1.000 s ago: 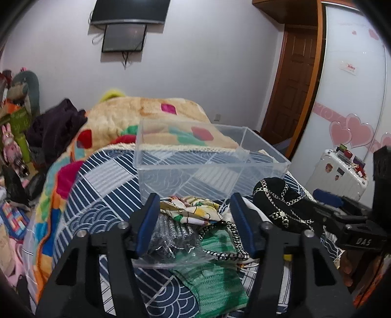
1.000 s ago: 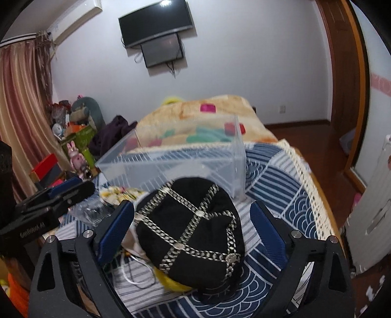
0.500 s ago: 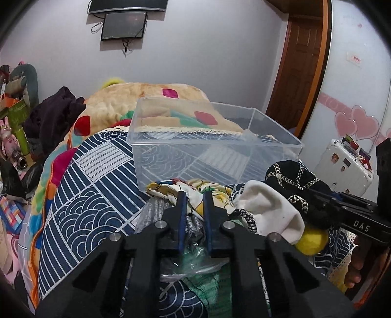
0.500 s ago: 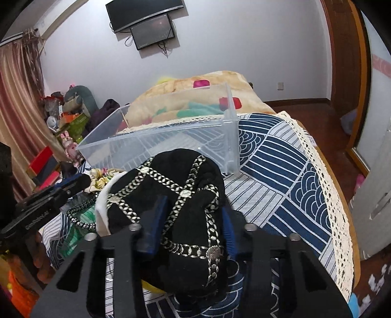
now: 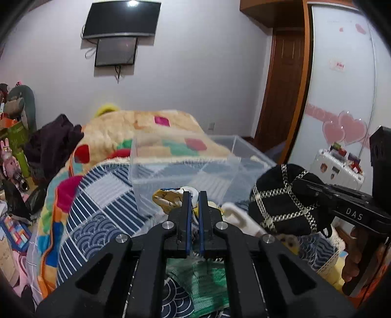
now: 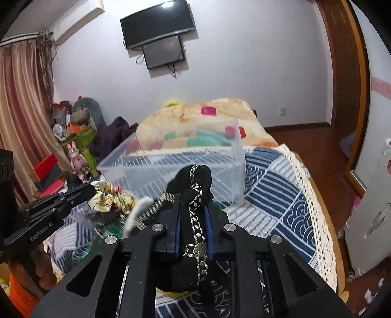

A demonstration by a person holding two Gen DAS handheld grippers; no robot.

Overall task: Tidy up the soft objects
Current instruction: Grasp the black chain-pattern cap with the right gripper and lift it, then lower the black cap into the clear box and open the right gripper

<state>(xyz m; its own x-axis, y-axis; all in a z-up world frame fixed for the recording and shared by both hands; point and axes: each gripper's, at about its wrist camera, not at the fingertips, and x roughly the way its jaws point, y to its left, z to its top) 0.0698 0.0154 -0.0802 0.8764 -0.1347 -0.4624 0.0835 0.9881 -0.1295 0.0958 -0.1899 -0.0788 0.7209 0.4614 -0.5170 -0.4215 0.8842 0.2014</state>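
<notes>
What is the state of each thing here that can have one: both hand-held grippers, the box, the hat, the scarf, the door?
Left hand-held gripper: shut on the patterned scarf.
Right hand-held gripper: shut on the black hat, lifted.
Clear box: open, no lid, nothing visible inside.
Door: closed.
Wall screen: off.

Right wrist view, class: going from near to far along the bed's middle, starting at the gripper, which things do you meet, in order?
Right gripper, shut on the black hat → clear bin → patchwork blanket → wall screens.
</notes>
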